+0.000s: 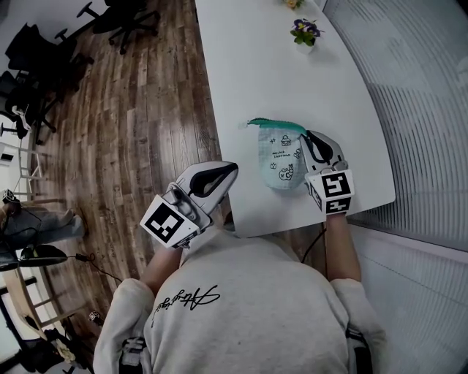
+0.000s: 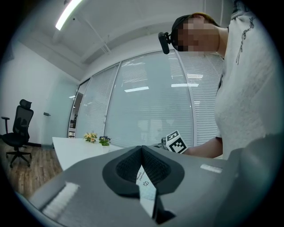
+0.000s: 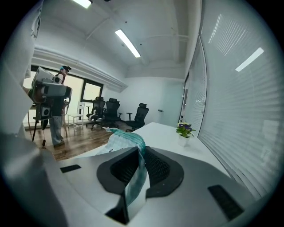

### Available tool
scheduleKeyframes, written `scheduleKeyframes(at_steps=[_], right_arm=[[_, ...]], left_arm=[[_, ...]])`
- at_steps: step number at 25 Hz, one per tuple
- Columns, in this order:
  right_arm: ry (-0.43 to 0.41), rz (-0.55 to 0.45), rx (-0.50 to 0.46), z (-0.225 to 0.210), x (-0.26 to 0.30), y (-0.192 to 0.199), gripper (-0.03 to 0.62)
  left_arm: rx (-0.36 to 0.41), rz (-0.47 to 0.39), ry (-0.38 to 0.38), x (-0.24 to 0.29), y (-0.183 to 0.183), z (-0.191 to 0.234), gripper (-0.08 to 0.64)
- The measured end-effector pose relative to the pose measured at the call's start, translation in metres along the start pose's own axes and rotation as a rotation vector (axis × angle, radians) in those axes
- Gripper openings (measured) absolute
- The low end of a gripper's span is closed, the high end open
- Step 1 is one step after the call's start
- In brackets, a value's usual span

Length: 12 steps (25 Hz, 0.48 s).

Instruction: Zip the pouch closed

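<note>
Right tongs are clamped narrow on the pouch, biting its right-hand edge just below the teal zipper. In the right gripper view the teal band runs straight down into the bite, pads pressed on the fabric either side, and the pale printed body of the pouch stands up beyond the tips. The pouch is at the near end of the white bench, close to the front edge, zipper side pointing away from the person. Whether it rests on the surface or hangs just off it, I can't tell.

Over to the left tongs: closed tight, tips meeting with no gap. From above they sit at the bench's near-left edge, partly out over the wooden floor, apart from the pouch with bare bench between them. A pale printed sliver shows in the slit below the tips in the left gripper view; what it is I can't make out. They point across towards the right tongs, whose marker cube shows beyond them.

Further up the bench stands a small flower pot, well apart from the pouch, and office chairs sit out on the floor.
</note>
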State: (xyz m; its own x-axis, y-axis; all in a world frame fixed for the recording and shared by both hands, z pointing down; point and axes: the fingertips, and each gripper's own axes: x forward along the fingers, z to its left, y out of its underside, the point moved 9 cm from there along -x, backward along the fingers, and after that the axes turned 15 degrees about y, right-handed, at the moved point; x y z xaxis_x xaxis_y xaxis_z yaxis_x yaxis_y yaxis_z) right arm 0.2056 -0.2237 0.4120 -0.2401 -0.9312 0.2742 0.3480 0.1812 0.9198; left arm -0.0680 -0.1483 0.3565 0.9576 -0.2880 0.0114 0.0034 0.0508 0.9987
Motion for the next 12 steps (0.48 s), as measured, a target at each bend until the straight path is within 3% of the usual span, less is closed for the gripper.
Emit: scheduleKeyframes(at_steps=[3, 12], right_arm=[[-0.011, -0.046, 0.003, 0.011, -0.011, -0.019, 0.049], [-0.045, -0.168, 0.013, 0.011, -0.032, -0.049, 0.048]], left_arm=[[-0.009, 0.008, -0.023, -0.013, -0.001, 0.003, 0.007], [-0.015, 0.041, -0.101, -0.014, 0.008, 0.009, 0.116]])
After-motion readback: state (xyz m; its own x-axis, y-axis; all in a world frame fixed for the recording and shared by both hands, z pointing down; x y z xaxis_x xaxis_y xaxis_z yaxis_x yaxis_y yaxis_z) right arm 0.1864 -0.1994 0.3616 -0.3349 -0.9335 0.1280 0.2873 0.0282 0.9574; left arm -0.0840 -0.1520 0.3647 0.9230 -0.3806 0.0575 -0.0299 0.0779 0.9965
